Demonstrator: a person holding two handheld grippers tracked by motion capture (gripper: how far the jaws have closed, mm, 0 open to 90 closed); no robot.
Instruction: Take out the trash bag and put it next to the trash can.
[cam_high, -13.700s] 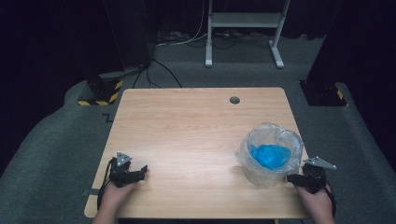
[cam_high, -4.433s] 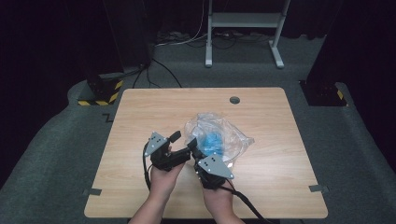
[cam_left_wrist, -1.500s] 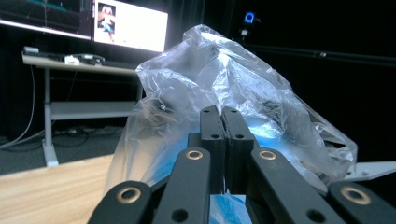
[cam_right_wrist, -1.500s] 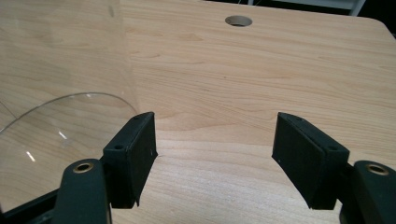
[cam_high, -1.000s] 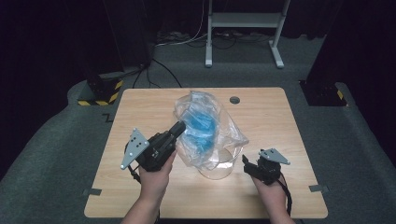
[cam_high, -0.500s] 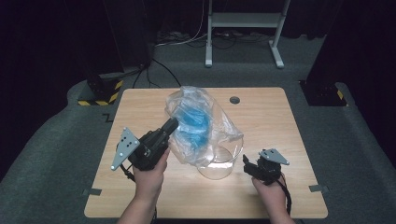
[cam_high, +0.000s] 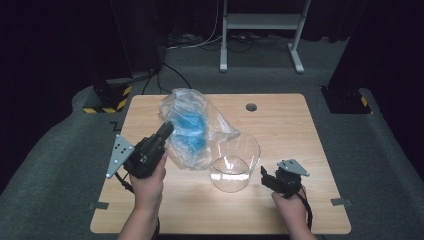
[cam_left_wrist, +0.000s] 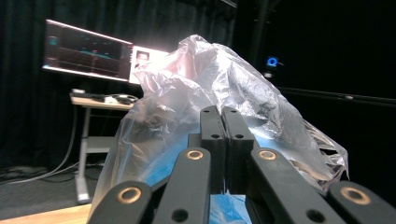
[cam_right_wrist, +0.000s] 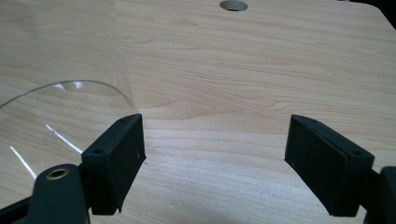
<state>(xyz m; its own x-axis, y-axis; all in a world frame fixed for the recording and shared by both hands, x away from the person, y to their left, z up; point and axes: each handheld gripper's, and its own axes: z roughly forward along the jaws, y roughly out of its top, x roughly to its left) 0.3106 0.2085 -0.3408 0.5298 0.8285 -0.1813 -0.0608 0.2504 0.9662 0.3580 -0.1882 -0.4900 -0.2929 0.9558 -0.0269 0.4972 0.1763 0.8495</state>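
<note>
since half a second ago, the crumpled clear plastic bag with blue material inside (cam_high: 189, 127) is carried a little further up and to the left, and the clear round glass bowl (cam_high: 235, 161) is left empty on the light wooden table (cam_high: 295, 130). the bag is held aloft above the table's left half, just beside the bowl's rim, its lower folds hanging near the glass. it is pinched by the left gripper (cam_left_wrist: 225, 133), whose jaws are pressed together on a fold of film, as the left gripper view shows. the right gripper (cam_right_wrist: 212, 154) is rested low on the table just right of the bowl, its jaws spread wide with nothing between them.

the bag is judged light, soft and slippery; thin film can slide out of a narrow pinch or tear, so a bunched, gathered fold is the safer place to be taken hold of. the bowl is judged stiff, smooth and fragile, and is best taken at its rim.
</note>
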